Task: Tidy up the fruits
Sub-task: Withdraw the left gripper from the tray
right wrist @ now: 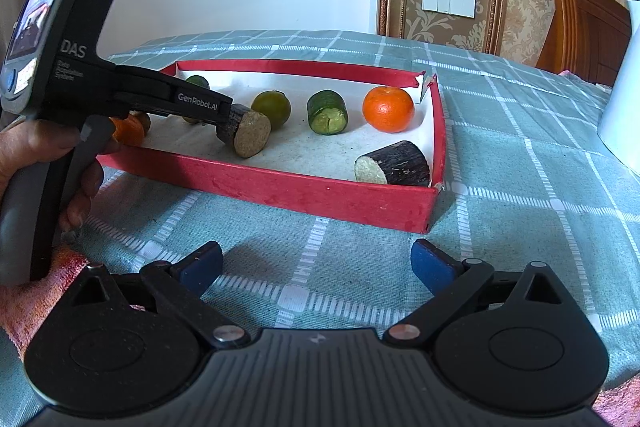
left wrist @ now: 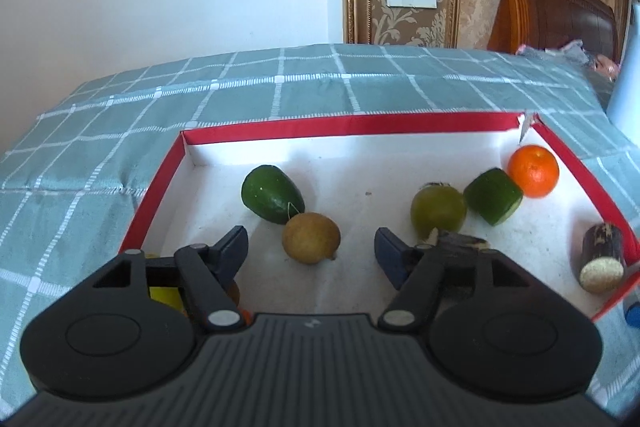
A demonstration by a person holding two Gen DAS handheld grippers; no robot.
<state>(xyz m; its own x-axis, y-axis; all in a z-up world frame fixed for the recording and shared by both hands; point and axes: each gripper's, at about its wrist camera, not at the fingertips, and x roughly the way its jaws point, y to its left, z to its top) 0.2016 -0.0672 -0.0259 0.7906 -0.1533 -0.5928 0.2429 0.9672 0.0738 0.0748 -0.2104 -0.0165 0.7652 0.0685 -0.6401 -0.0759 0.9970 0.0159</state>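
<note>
A red tray (left wrist: 348,125) with a white floor holds the fruit. My left gripper (left wrist: 310,237) stands open low over it, with a brownish round fruit (left wrist: 311,243) in the gap, untouched by the pads. A dark sugarcane piece (left wrist: 464,241) lies just outside its right finger. Further in are a green avocado-like piece (left wrist: 272,199), a green round fruit (left wrist: 438,213), a cut green chunk (left wrist: 493,195), an orange (left wrist: 534,175) and a second sugarcane piece (left wrist: 602,263). My right gripper (right wrist: 317,251) hangs open and empty over the tablecloth in front of the tray (right wrist: 280,187).
A checked green cloth (right wrist: 520,167) covers the table. A white jug (right wrist: 624,107) stands at the right, close to the tray's corner. A pink towel (right wrist: 24,307) lies at the near left under the hand (right wrist: 40,147) holding the left gripper (right wrist: 208,107). Yellow and orange items (left wrist: 164,297) sit under the left finger.
</note>
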